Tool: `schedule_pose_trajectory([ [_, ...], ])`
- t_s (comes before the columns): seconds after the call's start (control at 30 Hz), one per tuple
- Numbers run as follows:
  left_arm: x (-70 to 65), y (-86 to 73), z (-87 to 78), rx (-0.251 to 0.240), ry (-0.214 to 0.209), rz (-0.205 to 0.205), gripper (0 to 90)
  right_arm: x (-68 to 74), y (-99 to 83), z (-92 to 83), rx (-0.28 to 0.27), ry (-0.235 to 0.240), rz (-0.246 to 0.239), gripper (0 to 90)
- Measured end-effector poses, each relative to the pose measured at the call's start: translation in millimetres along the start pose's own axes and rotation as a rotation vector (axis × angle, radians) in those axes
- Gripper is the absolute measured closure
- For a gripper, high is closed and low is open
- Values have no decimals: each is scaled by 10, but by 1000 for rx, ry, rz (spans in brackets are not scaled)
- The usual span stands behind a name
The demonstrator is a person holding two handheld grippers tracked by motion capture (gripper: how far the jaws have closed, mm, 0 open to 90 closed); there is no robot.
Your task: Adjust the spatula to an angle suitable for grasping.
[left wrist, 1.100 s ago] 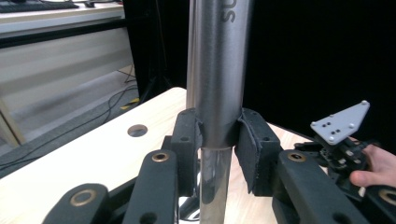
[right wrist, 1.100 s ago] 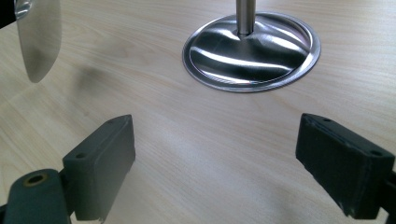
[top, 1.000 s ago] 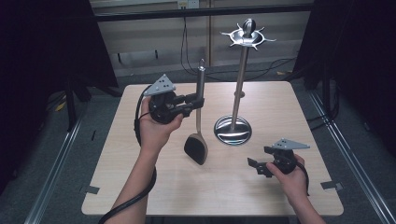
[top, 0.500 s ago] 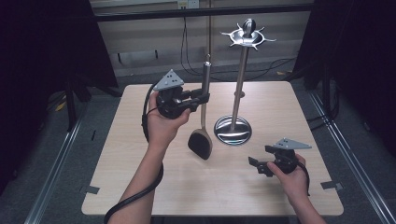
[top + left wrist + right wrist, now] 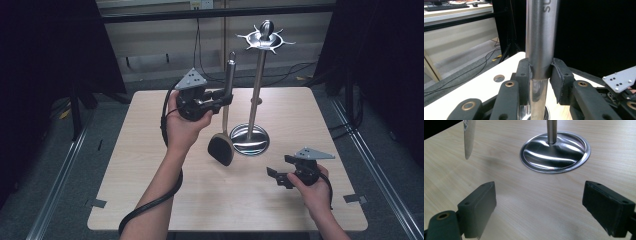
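Observation:
A kitchen turner with a steel handle and a black head hangs upright above the table, head down. My left gripper is shut on its handle, with the pads pressing both sides of the tube. Just to its right stands a steel utensil stand with a round base and a crown of hooks on top. Near the front right of the table my right gripper is held low, open, with nothing between its jaws. The turner's head shows edge-on at the upper left of the right gripper view.
The light wooden table has bare surface at the left and along the front. Dark curtains and cables lie behind its far edge. A black cable trails from the left gripper along the forearm.
My left hand has carried the turner to the right and a little up, closer to the stand. The right hand has stayed put.

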State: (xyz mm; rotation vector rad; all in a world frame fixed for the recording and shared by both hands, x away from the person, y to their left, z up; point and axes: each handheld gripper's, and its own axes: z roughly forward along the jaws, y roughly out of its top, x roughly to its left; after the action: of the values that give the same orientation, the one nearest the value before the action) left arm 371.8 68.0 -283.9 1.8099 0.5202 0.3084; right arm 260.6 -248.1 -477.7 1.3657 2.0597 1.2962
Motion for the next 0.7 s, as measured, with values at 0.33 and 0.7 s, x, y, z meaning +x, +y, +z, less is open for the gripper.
schedule_pose_trajectory([
  [0.33, -7, 57, 112, -2, -6, -6, 698, -5, 3, -14, -2, 1, 2, 117],
  [0.7, -6, 88, 210, 12, -6, -11, 698, 0, 7, -19, -6, 0, 2, 117],
])
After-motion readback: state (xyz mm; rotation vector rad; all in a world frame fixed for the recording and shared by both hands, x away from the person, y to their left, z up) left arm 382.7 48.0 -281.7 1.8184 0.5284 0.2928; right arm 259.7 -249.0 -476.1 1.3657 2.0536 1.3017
